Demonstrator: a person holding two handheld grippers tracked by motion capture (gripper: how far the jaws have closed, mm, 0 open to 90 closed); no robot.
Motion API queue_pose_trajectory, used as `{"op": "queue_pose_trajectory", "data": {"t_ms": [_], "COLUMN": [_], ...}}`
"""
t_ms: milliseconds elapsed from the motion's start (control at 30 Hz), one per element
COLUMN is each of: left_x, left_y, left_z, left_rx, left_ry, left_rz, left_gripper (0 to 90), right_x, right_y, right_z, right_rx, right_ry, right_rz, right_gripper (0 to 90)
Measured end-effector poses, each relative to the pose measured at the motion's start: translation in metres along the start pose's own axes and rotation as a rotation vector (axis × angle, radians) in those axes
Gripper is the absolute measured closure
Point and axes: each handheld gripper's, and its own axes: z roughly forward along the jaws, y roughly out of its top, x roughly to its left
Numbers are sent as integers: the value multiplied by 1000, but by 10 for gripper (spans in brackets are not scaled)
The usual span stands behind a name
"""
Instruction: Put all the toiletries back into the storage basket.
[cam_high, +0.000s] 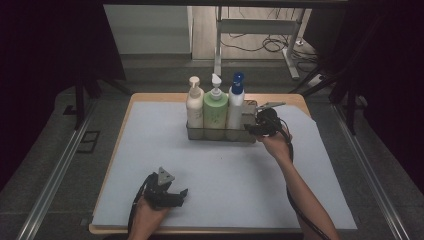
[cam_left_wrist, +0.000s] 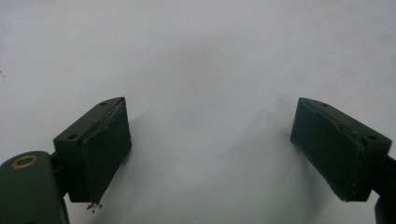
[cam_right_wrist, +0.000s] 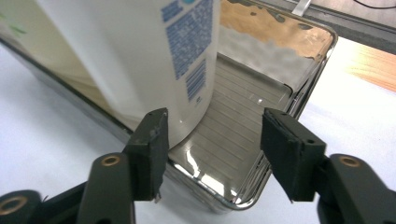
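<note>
Three pump bottles stand side by side in a shiny metal tray (cam_high: 220, 135) at the back of the table: a cream one (cam_high: 194, 107), a green one (cam_high: 215, 113) and a white one with a blue cap (cam_high: 235, 106). My right gripper (cam_high: 249, 121) is at the tray's right end. In the right gripper view its jaws (cam_right_wrist: 212, 149) stand open over the bare end of the tray (cam_right_wrist: 303, 88), and the white bottle (cam_right_wrist: 140, 56) rises just past the left jaw, untouched by the pads. My left gripper (cam_high: 183, 194) rests near the front edge, open (cam_left_wrist: 210, 154) with nothing between its jaws.
A pale mat (cam_high: 225, 170) covers the wooden table. Wood shows beyond the tray's far end (cam_right_wrist: 369, 60). Dark curtains, metal floor rails (cam_high: 55, 175) and a desk frame with cables (cam_high: 260, 35) surround the table.
</note>
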Motion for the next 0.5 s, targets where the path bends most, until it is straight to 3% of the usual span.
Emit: {"op": "queue_pose_trajectory", "data": {"t_ms": [500], "left_x": [0], "left_y": [0], "left_z": [0], "left_rx": [-2], "left_ry": [-1], "left_rz": [-2], "left_gripper": [118], "right_x": [3], "right_y": [-5], "right_z": [-14], "right_rx": [-10], "right_ry": [34], "right_rz": [-7], "right_gripper": [331]}}
